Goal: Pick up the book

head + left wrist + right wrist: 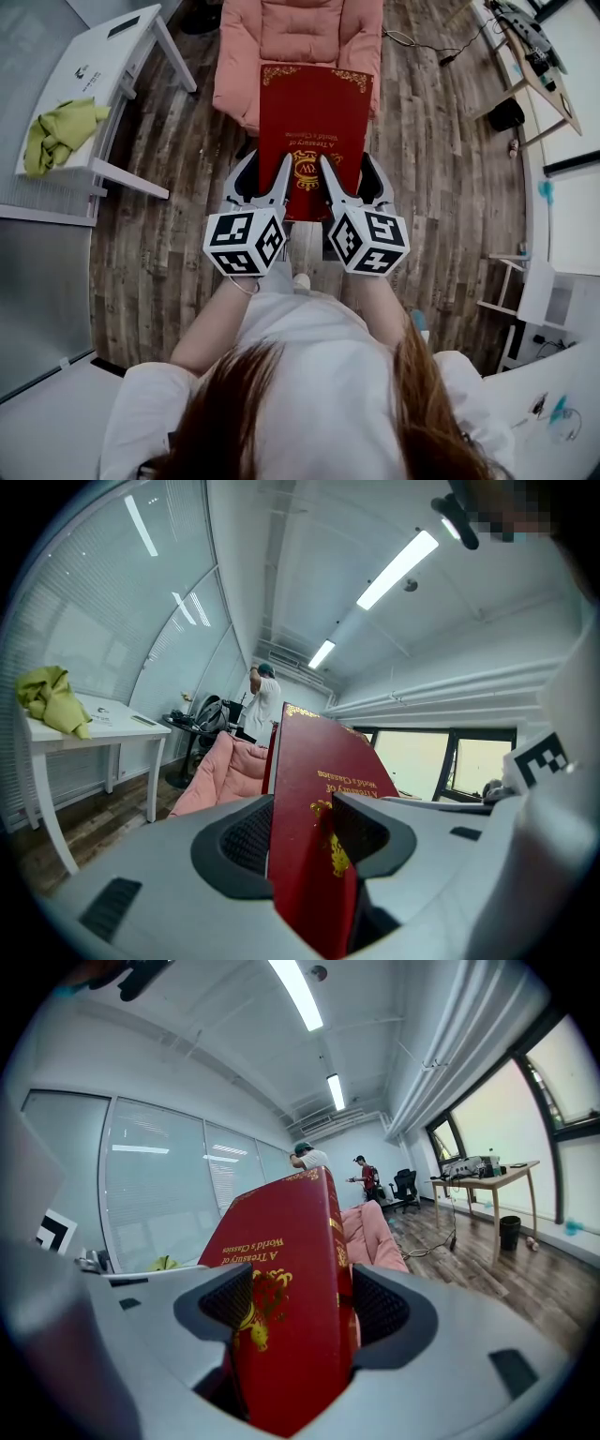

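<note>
A large red book with gold lettering is held flat in the air in front of me, above the near edge of a pink chair. My left gripper clamps the book's near left part and my right gripper its near right part. In the left gripper view the book stands on edge between the dark pads, with the left gripper shut on it. The right gripper view shows the same book, spine to the right, pressed between the jaws of the right gripper.
A white table with a green cloth stands at the left. A wooden desk with gear and cables stands at the upper right. The floor is wood planks. A person stands far off in the room.
</note>
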A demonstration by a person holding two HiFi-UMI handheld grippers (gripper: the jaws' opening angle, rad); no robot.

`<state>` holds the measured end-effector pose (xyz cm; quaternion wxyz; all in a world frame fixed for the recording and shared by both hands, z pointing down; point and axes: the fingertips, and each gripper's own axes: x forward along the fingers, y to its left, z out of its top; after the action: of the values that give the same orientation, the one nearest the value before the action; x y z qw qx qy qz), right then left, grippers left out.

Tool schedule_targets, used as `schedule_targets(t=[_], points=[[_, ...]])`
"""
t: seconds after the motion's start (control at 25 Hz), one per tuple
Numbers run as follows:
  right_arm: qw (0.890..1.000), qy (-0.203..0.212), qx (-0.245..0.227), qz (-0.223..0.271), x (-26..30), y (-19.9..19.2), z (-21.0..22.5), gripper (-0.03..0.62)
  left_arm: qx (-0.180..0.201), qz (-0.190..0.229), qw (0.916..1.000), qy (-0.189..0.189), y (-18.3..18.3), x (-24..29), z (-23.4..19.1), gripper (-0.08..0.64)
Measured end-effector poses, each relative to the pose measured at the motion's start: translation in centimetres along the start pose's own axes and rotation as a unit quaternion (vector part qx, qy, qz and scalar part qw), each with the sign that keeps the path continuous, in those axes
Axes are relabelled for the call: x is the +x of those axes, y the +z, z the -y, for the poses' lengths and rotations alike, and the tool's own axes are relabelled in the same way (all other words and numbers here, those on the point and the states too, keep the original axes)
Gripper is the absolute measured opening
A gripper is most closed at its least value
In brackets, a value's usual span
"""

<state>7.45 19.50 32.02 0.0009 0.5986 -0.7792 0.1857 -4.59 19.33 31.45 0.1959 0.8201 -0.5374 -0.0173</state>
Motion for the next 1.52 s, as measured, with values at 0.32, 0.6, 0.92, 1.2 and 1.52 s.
schedule_targets(t=[0.32,0.6,0.92,1.2,1.52], points=[[1.000,-0.005,0.010,0.006,-2.4,0.0,-0.5,0.331,0.009,-0.001,0.9999,-0.007,0.1,-2.1,1.3,0.181],[0.999,-0.024,0.020,0.008,-2.3,0.2,-0.3,0.331,0.015,-0.009,0.9996,-0.024,0.4,-1.4,1.3,0.181],[0.999,-0.031,0.012,0.009,-1.4,-0.1,-1.3,0.331,0.007,-0.009,0.9996,-0.026,0.5,-1.3,-0.2,0.181],[1.000,-0.027,0.008,0.000,-0.1,-0.5,-2.1,0.331,0.002,-0.012,0.9998,-0.019,0.5,-1.1,-1.7,0.181],[1.000,-0.021,0.002,-0.003,0.1,-1.1,-3.3,0.331,-0.005,-0.008,0.9999,-0.014,0.5,-1.9,-2.8,0.181]])
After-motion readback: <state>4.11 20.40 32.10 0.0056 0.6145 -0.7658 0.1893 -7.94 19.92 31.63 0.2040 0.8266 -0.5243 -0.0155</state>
